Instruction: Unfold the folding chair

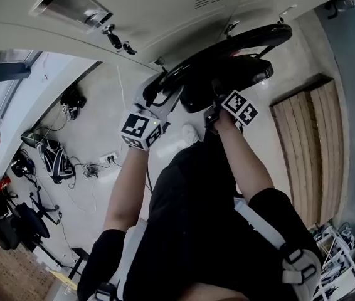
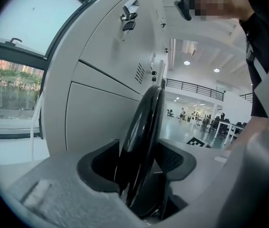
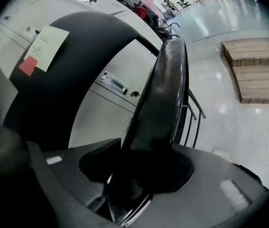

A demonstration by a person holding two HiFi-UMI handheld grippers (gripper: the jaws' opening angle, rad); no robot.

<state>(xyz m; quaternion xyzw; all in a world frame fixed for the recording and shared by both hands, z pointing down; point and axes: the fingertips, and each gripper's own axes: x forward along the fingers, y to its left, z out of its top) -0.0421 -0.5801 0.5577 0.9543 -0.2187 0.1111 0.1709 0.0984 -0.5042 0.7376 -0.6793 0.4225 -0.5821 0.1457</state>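
Folding chair (image 1: 227, 49) held up against a bank of grey lockers (image 1: 165, 17), both tongs already on it. In the head view the chair sits at 12 o'clock from the person, still folded. Its black parts lie close together and its long axis runs from about 8 o'clock up to 2 o'clock.

The left tongs (image 1: 158, 93) are closed on the glossy outer rim (image 2: 146, 137). In the left gripper view that rim stands edge-on straight ahead, rising toward 12 o'clock with a pad against each side. The right tongs (image 1: 218, 102) grip the darker inner panel (image 3: 165, 103) just beside the left, toward 3 o'clock. In the right gripper view that panel also stands edge-on and fills the gap between the jaws. A second broad black panel carrying a yellow note (image 3: 46, 46) curves away at 10 o'clock.

The 2 grips sit close together near the chair's lower end, each on a different leaf, and neither hand is clearly the nearer. The coming move seems to turn on this: with both leaves edge-on to the tongs, unfolding probably means drawing the hands apart across the chair's thickness, left toward 9 o'clock and right toward 3 o'clock. The pale floor (image 1: 102, 105) and a wooden platform (image 1: 309, 143) lie well below.
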